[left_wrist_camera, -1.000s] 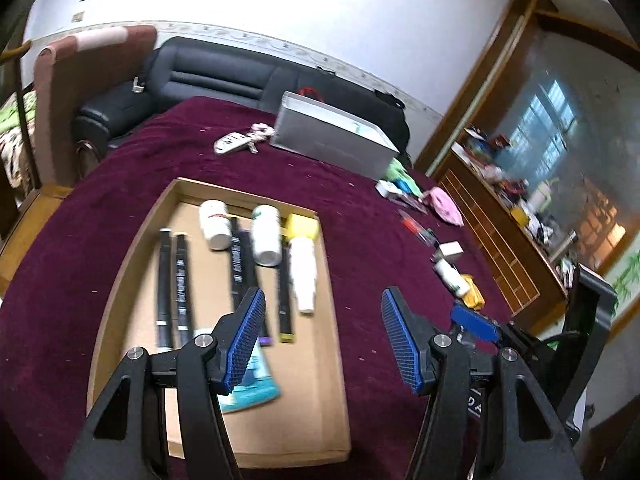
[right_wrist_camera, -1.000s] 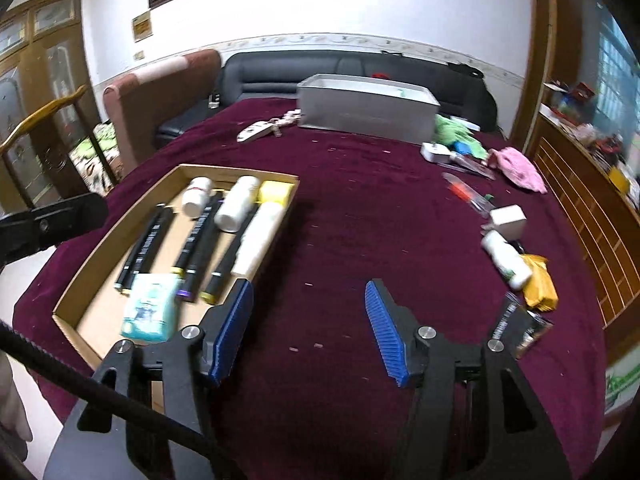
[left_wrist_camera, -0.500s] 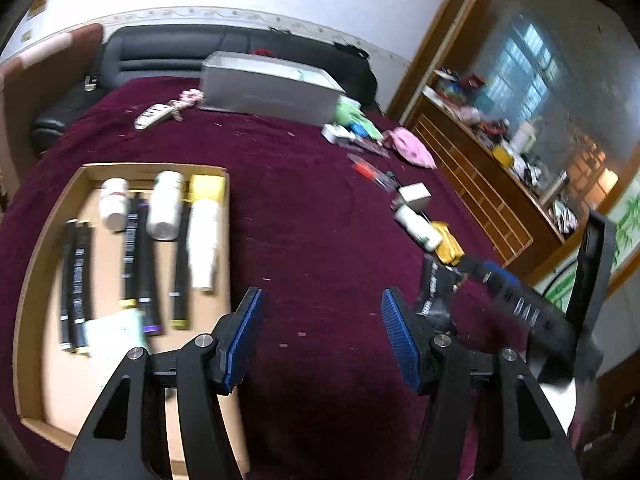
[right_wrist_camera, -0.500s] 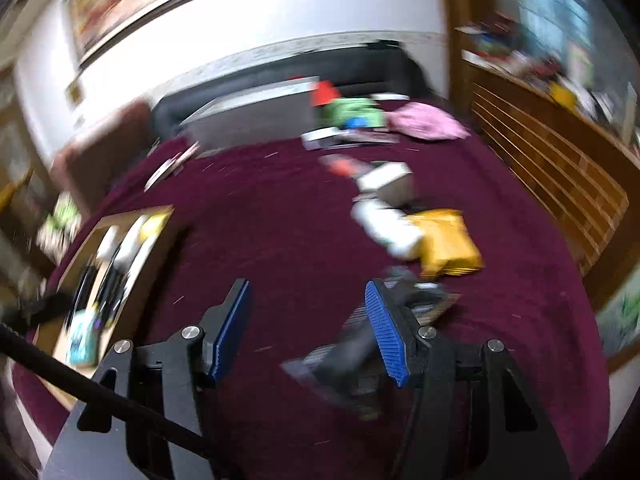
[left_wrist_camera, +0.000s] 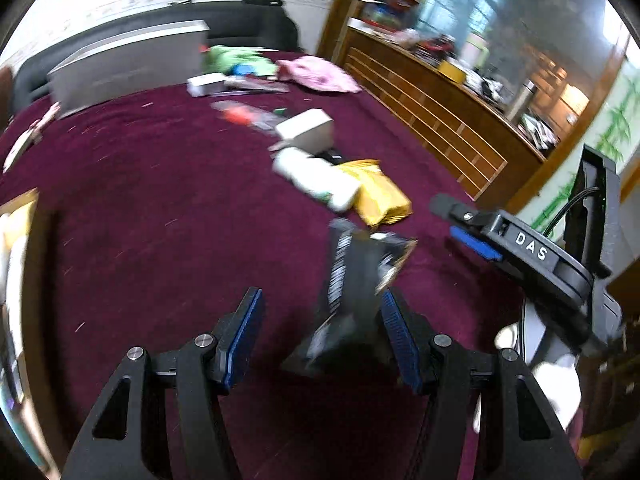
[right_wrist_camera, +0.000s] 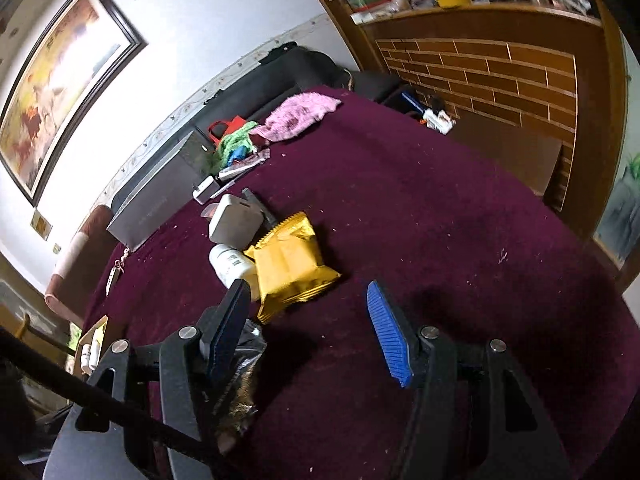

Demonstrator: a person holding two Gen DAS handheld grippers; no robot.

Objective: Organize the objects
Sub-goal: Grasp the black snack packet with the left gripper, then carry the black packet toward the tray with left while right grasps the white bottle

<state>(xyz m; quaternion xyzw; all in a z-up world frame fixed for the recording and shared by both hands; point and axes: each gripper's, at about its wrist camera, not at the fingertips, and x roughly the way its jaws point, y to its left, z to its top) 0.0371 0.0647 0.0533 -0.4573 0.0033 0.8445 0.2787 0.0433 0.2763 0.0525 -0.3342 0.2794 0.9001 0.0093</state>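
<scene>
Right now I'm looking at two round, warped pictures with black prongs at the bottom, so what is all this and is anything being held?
Nobody's robot here: a person holds a two-fingered tool in each hand, and a wide-angle camera on each looks out along its fingers. One picture is from the left tool, the other from the right tool. Both look down on a maroon cloth. On it lie a black packet, a yellow packet, a white bottle, a white box, a grey box and a pink cloth. Both tools stand open and hold nothing; the black packet lies by the left tool's fingers.
</scene>
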